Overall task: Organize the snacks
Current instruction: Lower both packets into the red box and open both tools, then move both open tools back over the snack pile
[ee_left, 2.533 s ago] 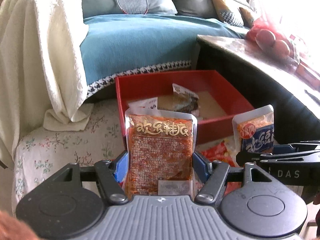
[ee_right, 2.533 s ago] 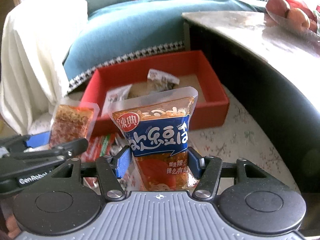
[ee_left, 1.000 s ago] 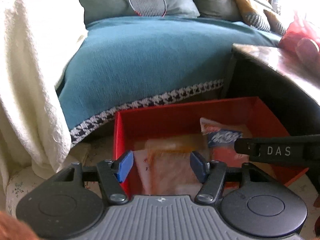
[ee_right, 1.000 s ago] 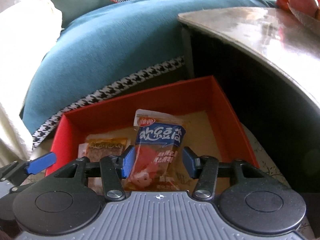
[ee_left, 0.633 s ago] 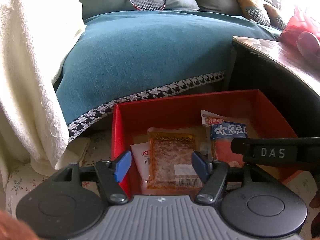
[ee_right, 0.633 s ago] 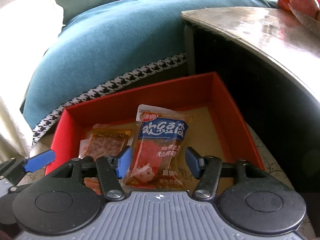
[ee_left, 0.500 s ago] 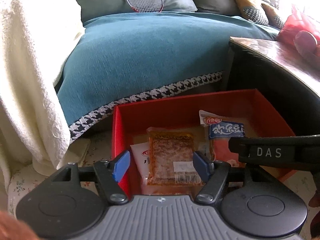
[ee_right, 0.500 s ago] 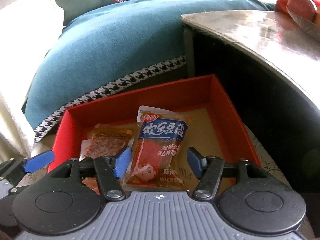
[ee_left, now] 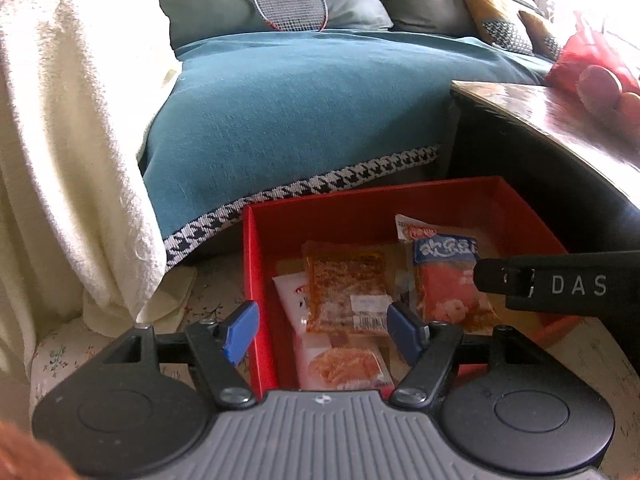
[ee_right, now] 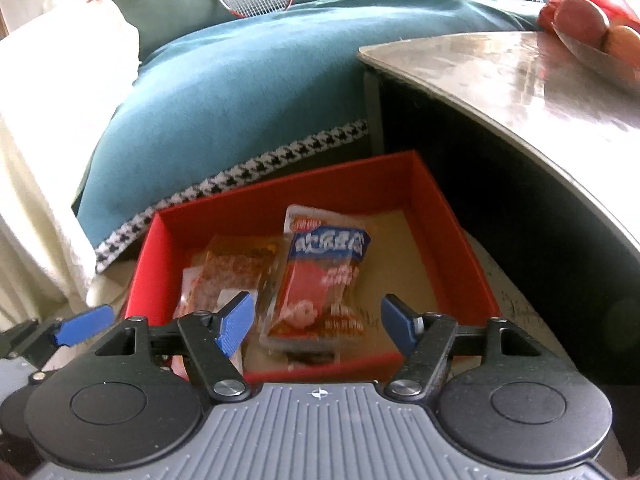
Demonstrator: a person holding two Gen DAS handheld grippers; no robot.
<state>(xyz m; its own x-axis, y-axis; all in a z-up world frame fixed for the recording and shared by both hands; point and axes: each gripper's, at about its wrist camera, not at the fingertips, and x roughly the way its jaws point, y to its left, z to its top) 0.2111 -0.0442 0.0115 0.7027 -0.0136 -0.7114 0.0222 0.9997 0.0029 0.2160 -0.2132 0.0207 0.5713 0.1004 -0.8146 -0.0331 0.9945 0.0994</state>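
Observation:
A red box (ee_left: 372, 208) (ee_right: 280, 196) stands on the floral surface in front of the sofa. In it lie an orange-brown snack packet (ee_left: 344, 284) (ee_right: 232, 272), a blue-and-red packet (ee_left: 448, 276) (ee_right: 320, 276) and white packets (ee_left: 340, 364) underneath. My left gripper (ee_left: 322, 332) is open and empty above the box's near left part. My right gripper (ee_right: 316, 322) is open and empty above the box's near edge. The right gripper's black body (ee_left: 560, 284) shows at the right of the left wrist view.
A sofa with a teal blanket (ee_left: 300, 112) lies behind the box, with a badminton racket (ee_left: 288, 0) on it. A cream towel (ee_left: 72, 140) hangs at the left. A dark table (ee_right: 520, 92) with fruit (ee_right: 584, 16) stands at the right.
Both grippers carried their packets over the red box and opened. The orange-brown and the blue-and-red packets now lie in the box. Both grippers have since drawn back a little and opened wider.

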